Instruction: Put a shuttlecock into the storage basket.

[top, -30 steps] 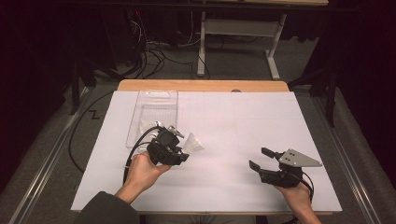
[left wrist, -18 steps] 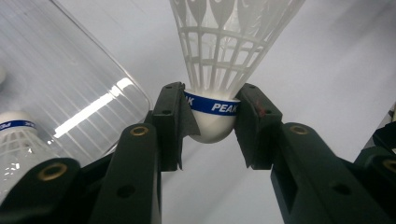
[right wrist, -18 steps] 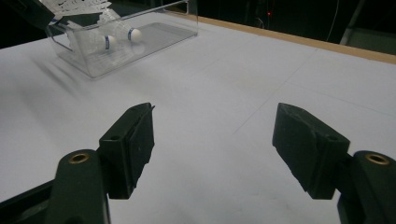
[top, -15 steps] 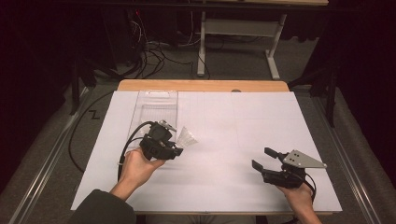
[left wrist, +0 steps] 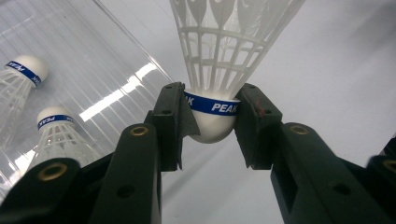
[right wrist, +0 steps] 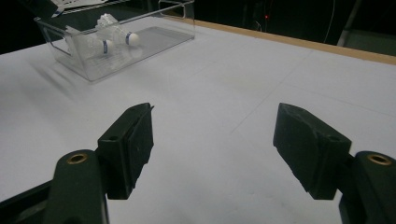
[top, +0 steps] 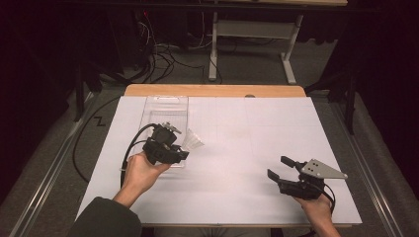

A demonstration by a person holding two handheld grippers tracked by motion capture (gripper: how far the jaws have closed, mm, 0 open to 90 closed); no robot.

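The left hand-held gripper [left wrist: 212, 116] is clamped on the cork of a white shuttlecock [left wrist: 219, 70], held at the near rim of the clear plastic box [top: 168, 111], where two more shuttlecocks [left wrist: 46, 135] lie. To finish well, carry it over the box by the cork, skirt uncrushed, and let go low. The right hand-held gripper [top: 281, 168] rests with jaws apart and empty. The tabletop [top: 247, 148] is white-covered; the room beyond is dark, with cables on the floor.

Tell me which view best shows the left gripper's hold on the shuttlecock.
The left gripper view: the shuttlecock fills the frame, both pads pressed on its cork at the blue band. The high view shows its white skirt beyond the left gripper.
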